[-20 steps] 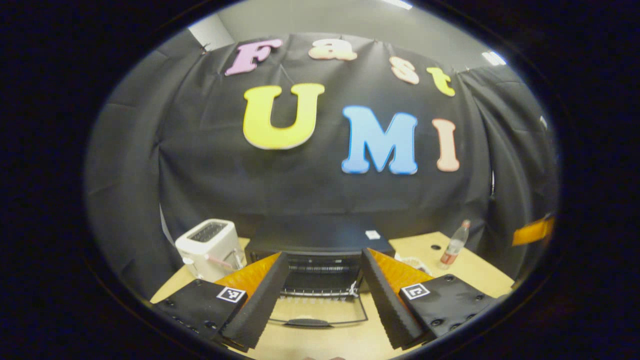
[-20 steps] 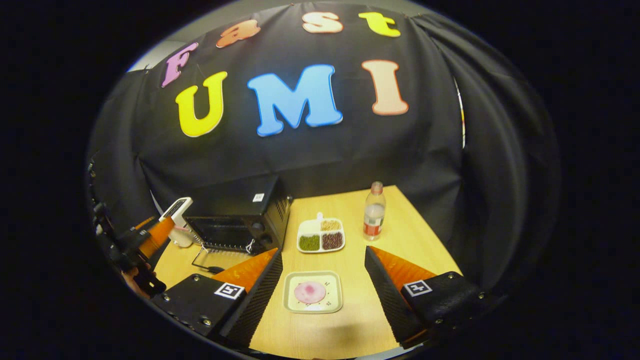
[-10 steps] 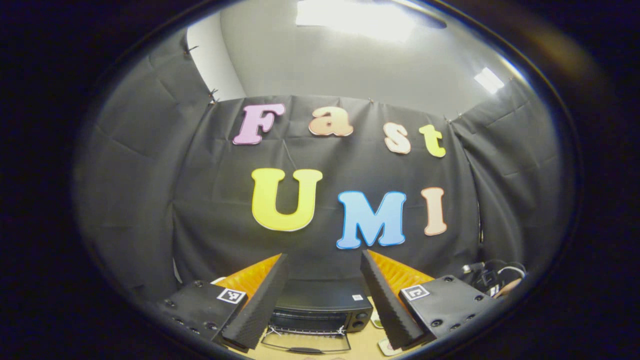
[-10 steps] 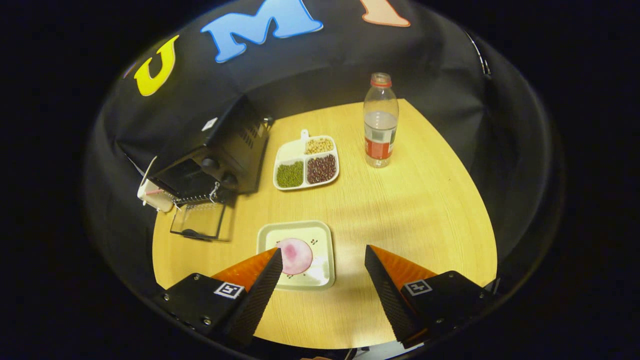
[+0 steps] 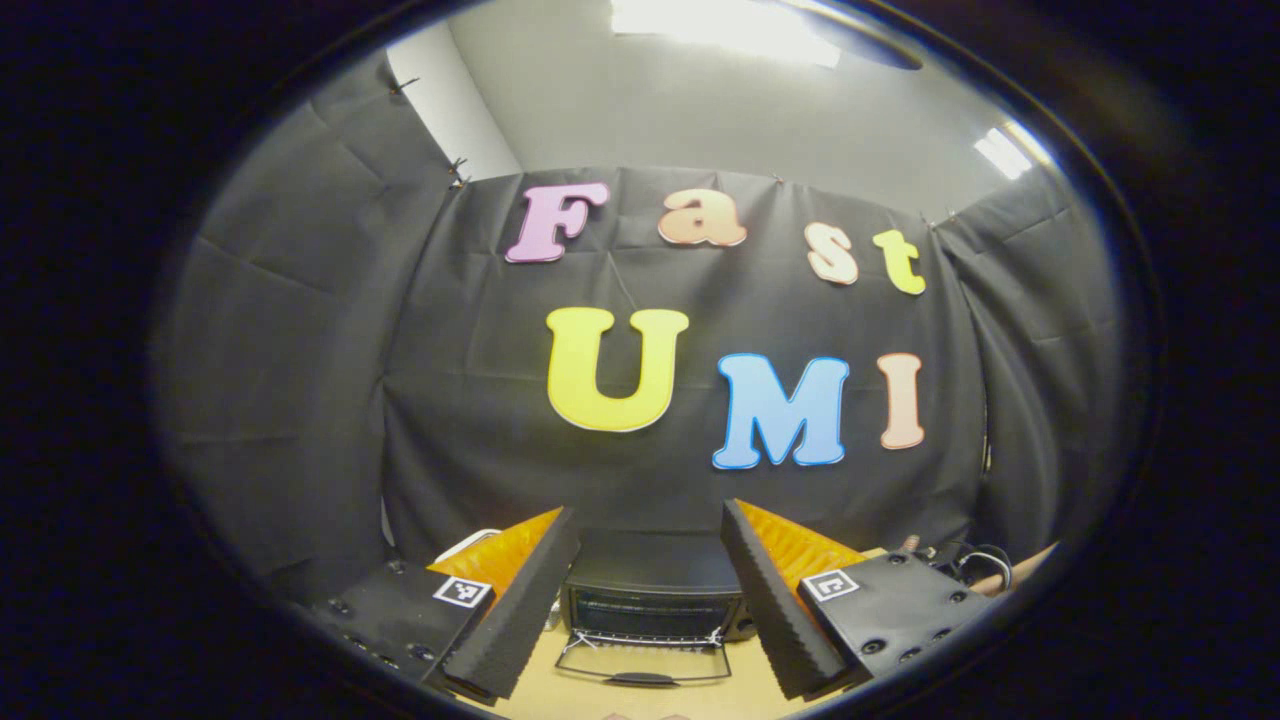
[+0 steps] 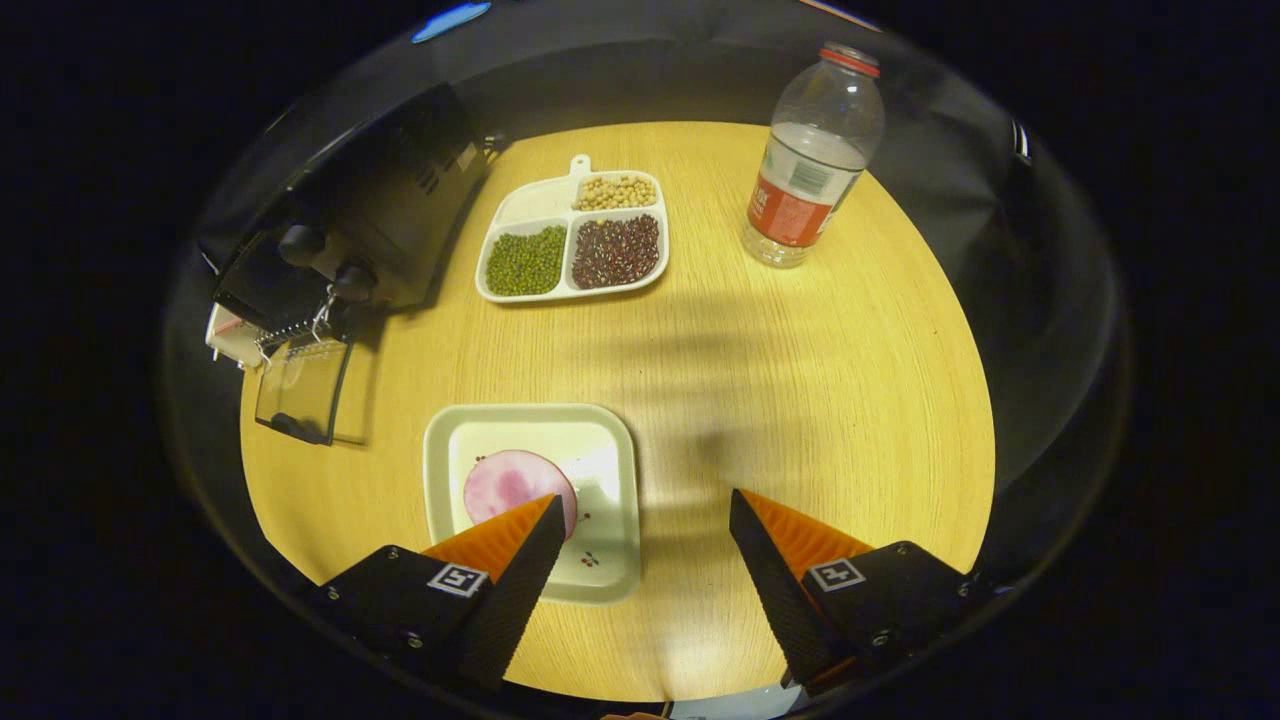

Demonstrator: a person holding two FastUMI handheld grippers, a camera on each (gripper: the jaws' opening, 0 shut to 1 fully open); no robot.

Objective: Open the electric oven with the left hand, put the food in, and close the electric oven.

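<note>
The black electric oven [image 5: 650, 590] stands low in the left gripper view, its glass door [image 5: 645, 662] folded down flat on the table. My left gripper [image 5: 648, 590] is open, held back from the oven and empty. In the right gripper view the oven [image 6: 350, 215] sits at the far left with its door [image 6: 300, 388] down. A round pink food slice [image 6: 510, 482] lies on a square pale plate [image 6: 600, 450]. My right gripper [image 6: 645, 580] is open just above the plate's right side, its left finger overlapping the slice; nothing is gripped.
A divided white dish of beans [image 6: 575, 240] sits right of the oven. A water bottle [image 6: 810, 165] with a red label stands at the far right. A white toaster [image 6: 228, 335] peeks out beside the oven. The round wooden table [image 6: 800, 380] has bare room at right.
My right gripper has dropped and moved forward toward the plate, which now lies under its left finger. My left gripper has pulled back from the oven and tilted up.
</note>
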